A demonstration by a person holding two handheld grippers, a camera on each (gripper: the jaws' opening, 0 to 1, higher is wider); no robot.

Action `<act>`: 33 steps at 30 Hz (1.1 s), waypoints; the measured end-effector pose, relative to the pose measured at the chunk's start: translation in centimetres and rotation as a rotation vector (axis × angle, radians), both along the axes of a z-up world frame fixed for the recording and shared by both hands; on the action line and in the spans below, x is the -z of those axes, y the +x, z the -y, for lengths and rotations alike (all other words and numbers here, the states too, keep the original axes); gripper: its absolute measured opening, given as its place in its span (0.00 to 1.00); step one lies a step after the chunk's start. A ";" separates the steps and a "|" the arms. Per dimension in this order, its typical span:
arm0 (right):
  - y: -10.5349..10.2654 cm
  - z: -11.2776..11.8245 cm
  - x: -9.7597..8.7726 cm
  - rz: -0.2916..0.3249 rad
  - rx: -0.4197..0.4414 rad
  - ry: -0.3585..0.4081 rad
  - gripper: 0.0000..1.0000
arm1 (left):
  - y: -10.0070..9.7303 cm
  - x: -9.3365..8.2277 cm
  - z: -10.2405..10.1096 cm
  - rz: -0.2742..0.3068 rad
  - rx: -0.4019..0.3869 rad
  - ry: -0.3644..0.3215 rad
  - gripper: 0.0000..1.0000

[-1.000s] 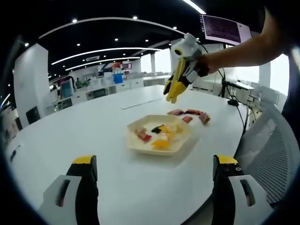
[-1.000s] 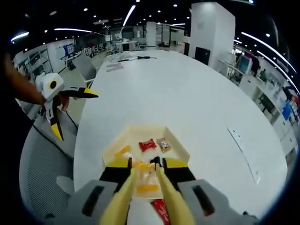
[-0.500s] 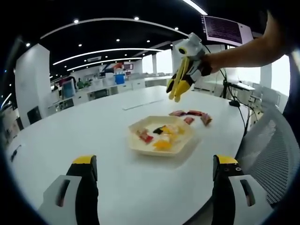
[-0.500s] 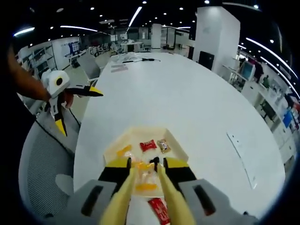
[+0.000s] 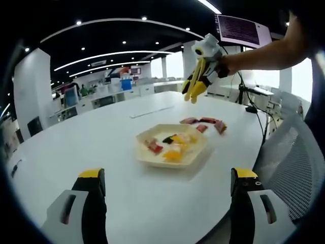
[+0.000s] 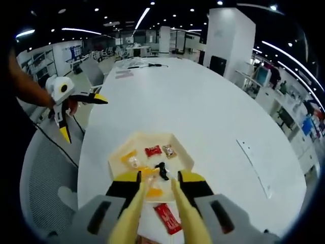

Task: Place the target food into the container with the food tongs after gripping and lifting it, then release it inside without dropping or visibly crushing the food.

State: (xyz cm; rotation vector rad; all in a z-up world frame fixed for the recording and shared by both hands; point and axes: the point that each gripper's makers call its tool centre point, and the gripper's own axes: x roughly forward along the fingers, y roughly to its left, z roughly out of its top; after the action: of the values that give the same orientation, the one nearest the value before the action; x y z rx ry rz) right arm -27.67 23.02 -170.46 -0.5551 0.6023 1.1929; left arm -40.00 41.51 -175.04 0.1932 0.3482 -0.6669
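A cream hexagonal tray (image 5: 195, 152) (image 6: 185, 156) sits on the white counter (image 5: 101, 147) (image 6: 203, 112) and holds several wrapped snacks: a red packet (image 6: 152, 151) beside a brown-and-white one (image 6: 169, 150), an orange piece (image 6: 124, 157) near the tray's left corner in the right gripper view, a small black piece (image 6: 161, 170), and yellow and orange pieces (image 5: 173, 154) heaped toward the middle. More wrapped snacks lie on the counter just outside the tray: a short row of red and brown packets (image 5: 203, 122) beyond it in the left gripper view, and one red packet (image 6: 166, 217) close under the tongs in the right gripper view.

The right gripper (image 5: 194, 91) (image 6: 157, 195) hangs in the air above the far side of the tray, held by a person's hand (image 5: 226, 63). It carries the yellow food tongs (image 5: 195, 84) (image 6: 133, 216), whose two arms lie close together; nothing can be seen held between their tips. Its jaws press on the tongs.

The left gripper (image 5: 165, 185) (image 6: 76, 114) is held well off to the side of the tray, at the counter's edge, with its jaws spread wide and nothing between them. A grey mesh chair (image 5: 292, 162) (image 6: 45, 173) stands at the counter's edge. A sheet of paper (image 6: 256, 162) lies flat on the counter, well apart from the tray.
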 end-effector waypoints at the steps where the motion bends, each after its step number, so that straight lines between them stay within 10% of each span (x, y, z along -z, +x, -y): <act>1: 0.0 0.2 0.0 0.004 0.000 -0.004 0.28 | 0.0 0.0 0.0 -0.001 -0.001 0.002 1.00; 33: -0.4 7.1 -0.4 0.056 0.038 -0.001 0.28 | 0.1 0.4 -0.3 -0.014 -0.012 0.007 1.00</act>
State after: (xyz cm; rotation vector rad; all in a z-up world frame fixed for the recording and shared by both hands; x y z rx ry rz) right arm -28.09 15.97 -170.04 -0.5743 0.5631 1.1380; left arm -39.89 41.79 -175.42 0.1934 0.3653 -0.6558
